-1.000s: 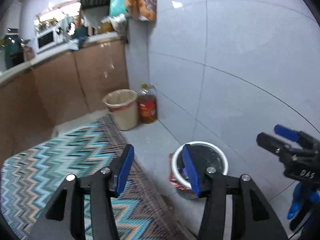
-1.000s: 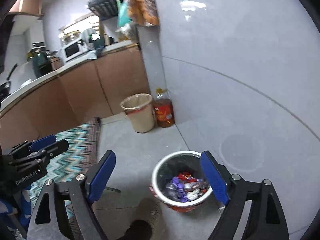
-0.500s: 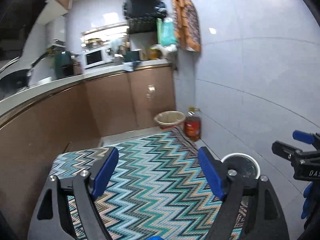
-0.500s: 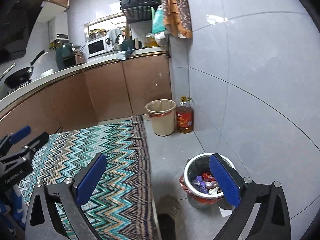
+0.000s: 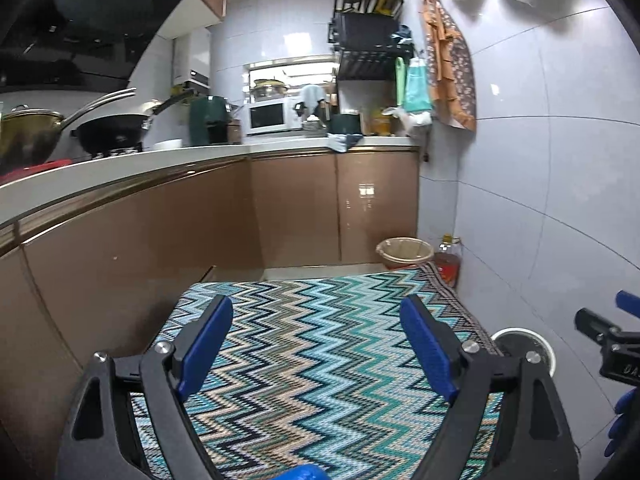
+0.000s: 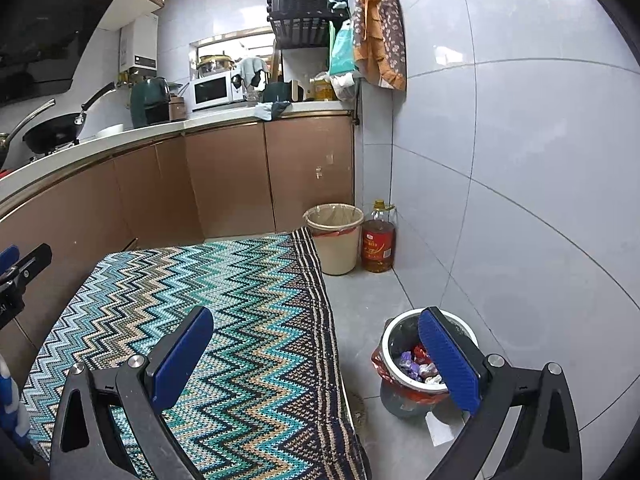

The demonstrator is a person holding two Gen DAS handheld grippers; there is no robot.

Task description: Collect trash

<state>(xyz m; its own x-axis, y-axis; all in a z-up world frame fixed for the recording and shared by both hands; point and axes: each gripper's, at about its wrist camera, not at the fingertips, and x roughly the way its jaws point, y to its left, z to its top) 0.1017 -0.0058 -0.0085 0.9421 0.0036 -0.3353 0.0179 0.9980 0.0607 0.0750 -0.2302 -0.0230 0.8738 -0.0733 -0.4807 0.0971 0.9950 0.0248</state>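
Observation:
A small white-rimmed trash bin (image 6: 390,344) stands on the floor at the right, lined with a red bag and holding several coloured wrappers (image 6: 416,364). It also shows in the left wrist view (image 5: 520,338), partly behind my fingers. My left gripper (image 5: 316,344) is open and empty above the zigzag cloth (image 5: 304,344). My right gripper (image 6: 316,356) is open and empty, its right finger (image 6: 448,360) in front of the bin. No trash shows on the cloth.
The zigzag cloth (image 6: 224,308) covers a table. A beige bin (image 6: 334,240) and an oil bottle (image 6: 378,242) stand by the grey tiled wall (image 6: 520,200). Brown cabinets (image 6: 224,176) with a cluttered counter run along the left and back.
Both grippers have pulled back and risen from over the small bin to above the cloth-covered table. The views now look level into the kitchen. Both stay open.

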